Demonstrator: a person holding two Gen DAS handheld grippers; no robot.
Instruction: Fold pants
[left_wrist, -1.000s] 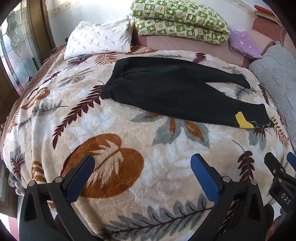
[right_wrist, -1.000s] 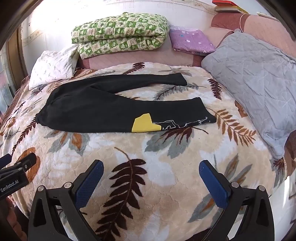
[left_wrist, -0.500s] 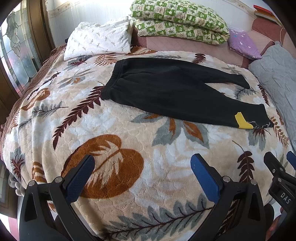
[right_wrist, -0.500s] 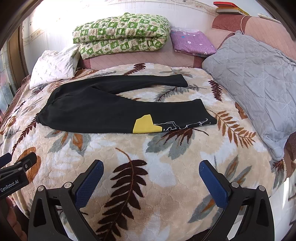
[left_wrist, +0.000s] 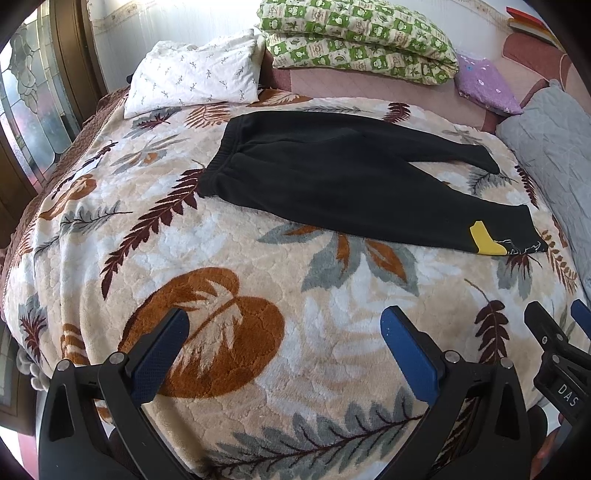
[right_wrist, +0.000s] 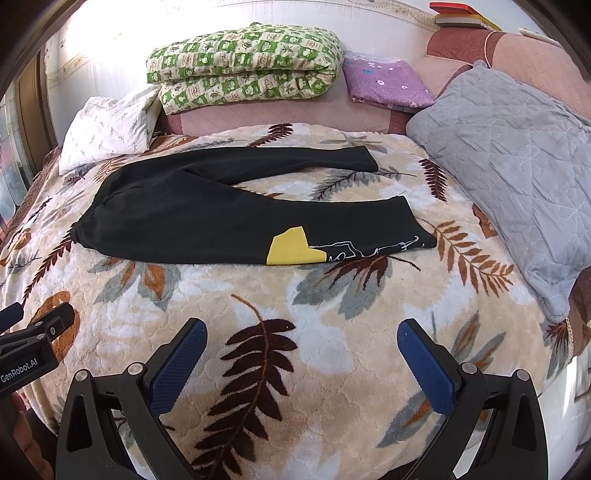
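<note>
Almost nothing has moved since the earlier frames: the pants (right_wrist: 207, 210) lie flat mid-blanket (right_wrist: 332, 347), both the left gripper (left_wrist: 284, 332) and right gripper (right_wrist: 301, 343) wide apart and empty at the near edge, so reach for the far leg (right_wrist: 295, 160) cuff and waistband (left_wrist: 221, 162) together.

Left gripper (right_wrist: 22, 354) reads "GenRobot.AI"; right gripper (left_wrist: 565, 373) apparently "DAS".

Left gripper (left_wrist: 284, 326): black plastic frame, two wedge-shaped fingers (left_wrist: 408, 349) faced with blue textured pads, silver screws at the pivots. Right gripper (right_wrist: 301, 338): same build, black with blue pads and silver screws. White lettering "GenRobot.AI" on the left unit's side, "DAS" on the right's.
</note>
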